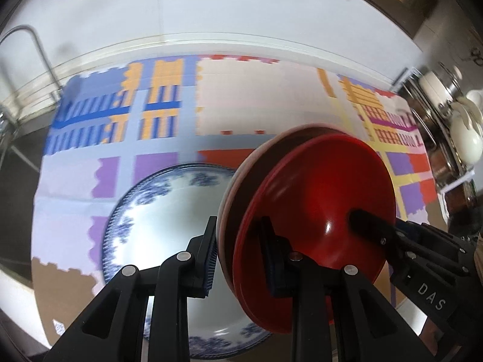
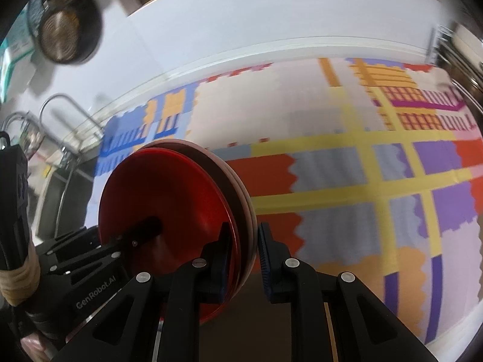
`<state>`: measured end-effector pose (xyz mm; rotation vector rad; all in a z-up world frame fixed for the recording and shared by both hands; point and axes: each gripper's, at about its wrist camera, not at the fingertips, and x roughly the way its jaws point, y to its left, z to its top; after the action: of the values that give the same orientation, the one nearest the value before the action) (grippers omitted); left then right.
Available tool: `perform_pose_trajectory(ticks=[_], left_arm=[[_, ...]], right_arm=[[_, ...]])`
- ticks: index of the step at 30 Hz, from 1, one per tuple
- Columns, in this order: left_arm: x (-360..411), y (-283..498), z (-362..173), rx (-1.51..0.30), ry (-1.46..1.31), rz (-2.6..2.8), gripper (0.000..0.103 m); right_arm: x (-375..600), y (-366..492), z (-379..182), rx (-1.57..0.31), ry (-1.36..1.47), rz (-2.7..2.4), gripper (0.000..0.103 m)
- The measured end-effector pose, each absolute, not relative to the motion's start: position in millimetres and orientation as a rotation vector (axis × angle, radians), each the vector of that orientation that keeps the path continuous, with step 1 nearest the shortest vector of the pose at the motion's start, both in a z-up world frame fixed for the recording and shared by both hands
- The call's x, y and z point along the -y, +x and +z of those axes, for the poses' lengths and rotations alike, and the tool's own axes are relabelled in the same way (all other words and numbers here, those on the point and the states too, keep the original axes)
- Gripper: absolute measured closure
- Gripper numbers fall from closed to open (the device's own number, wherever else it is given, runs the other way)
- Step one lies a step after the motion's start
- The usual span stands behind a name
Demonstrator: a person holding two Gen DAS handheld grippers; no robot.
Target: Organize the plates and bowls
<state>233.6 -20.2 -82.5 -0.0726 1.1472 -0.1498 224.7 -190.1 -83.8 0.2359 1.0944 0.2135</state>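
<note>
1. The left hand-held gripper (image 1: 238,253) is clamped on the rim of a stack of red bowls (image 1: 320,199), one finger outside the stack and one inside the top bowl.
2. The right hand-held gripper (image 2: 243,256) grips the same stack of red bowls (image 2: 169,208) at the opposite rim, its left finger inside the red bowl and its right finger against the pale outer wall.
3. The stack is tilted nearly on edge, held above the desk between both grippers; the outermost bowl shows a pale pinkish outside.
4. In the left wrist view the stack sits at about 3 o'clock from a blue-and-white plate (image 1: 160,211), which lies flat on a patterned tablecloth (image 1: 241,105) and is partly overlapped by the stack.
5. The tablecloth covers the desk with blocks of purple, orange, yellow and red.
6. At 9 o'clock in the left wrist view a curved metal faucet (image 1: 30,48) stands by the desk edge.
7. At 3 o'clock a rack with white crockery (image 1: 465,132) appears, blurred.
8. At 10 o'clock in the right wrist view a dark pan (image 2: 68,27) hangs on the white wall.
</note>
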Motion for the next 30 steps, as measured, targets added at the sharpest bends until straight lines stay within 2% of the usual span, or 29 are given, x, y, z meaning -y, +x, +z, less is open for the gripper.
perform_pose_trajectory(ticks=[13,30], left_arm=[[-33,213,-89,-1.199,-0.102,-0.026,0.077],[-46,214,-107,-1.273,-0.108,-0.026,0.076]], right_arm=[[131,223,-97,-1.213,0.165,0.368,0.084],[111,226,-120,-1.329,0.165,0.399,0.084]])
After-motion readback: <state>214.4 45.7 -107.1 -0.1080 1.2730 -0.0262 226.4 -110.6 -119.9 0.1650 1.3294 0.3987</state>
